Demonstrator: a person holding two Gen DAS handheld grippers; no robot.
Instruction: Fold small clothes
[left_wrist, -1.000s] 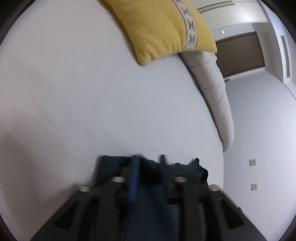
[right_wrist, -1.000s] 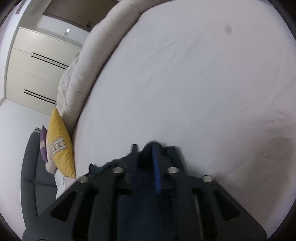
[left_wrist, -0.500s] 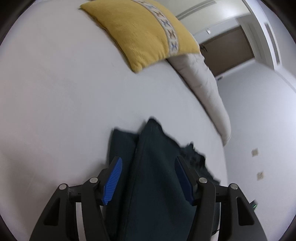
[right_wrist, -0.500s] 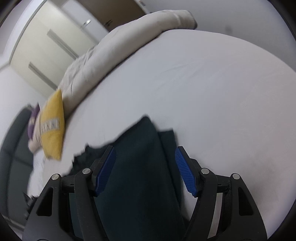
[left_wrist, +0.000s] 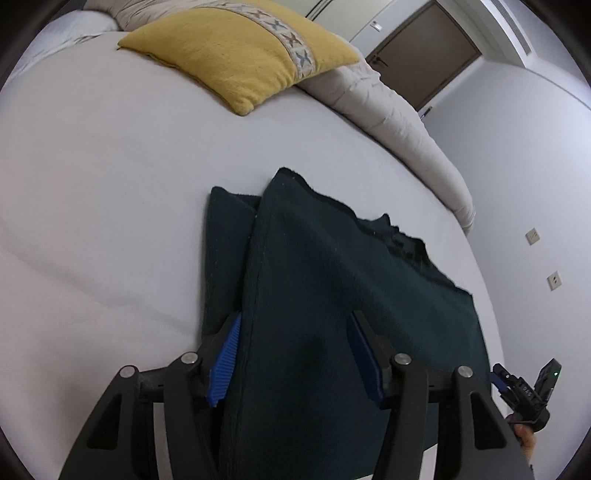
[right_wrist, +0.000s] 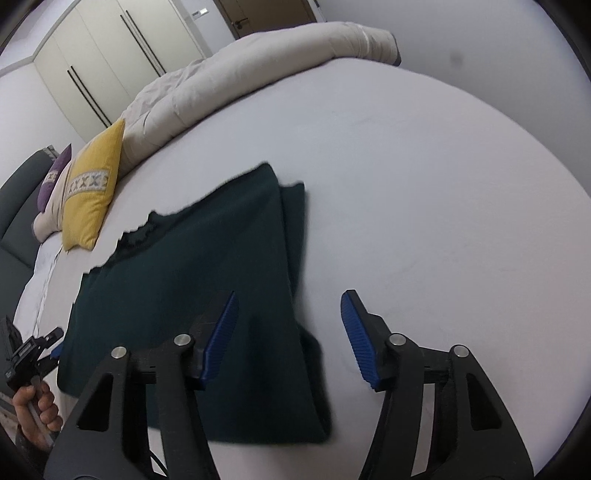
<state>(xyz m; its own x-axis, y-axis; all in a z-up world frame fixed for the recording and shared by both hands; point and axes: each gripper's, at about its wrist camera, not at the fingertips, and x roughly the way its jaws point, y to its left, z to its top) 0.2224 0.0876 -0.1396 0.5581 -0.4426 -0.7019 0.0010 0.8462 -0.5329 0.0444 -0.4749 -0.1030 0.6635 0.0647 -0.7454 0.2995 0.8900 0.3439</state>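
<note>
Both grippers, left (left_wrist: 295, 354) and right (right_wrist: 290, 339), jaws apart over the folded dark garment (left_wrist: 332, 295) on the bed (left_wrist: 92, 221), where a snagging pad could undo the fold.

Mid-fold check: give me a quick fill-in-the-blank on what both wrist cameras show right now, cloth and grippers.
1. The folded garment lying on the bed is dark ____.
2. The cushion with the patterned band is ____.
3. The jaws of the right gripper stand ____, pressing on nothing.
4. The left gripper has the garment's ____ edge between its open jaws.

Missing words: green; yellow; open; near
</note>
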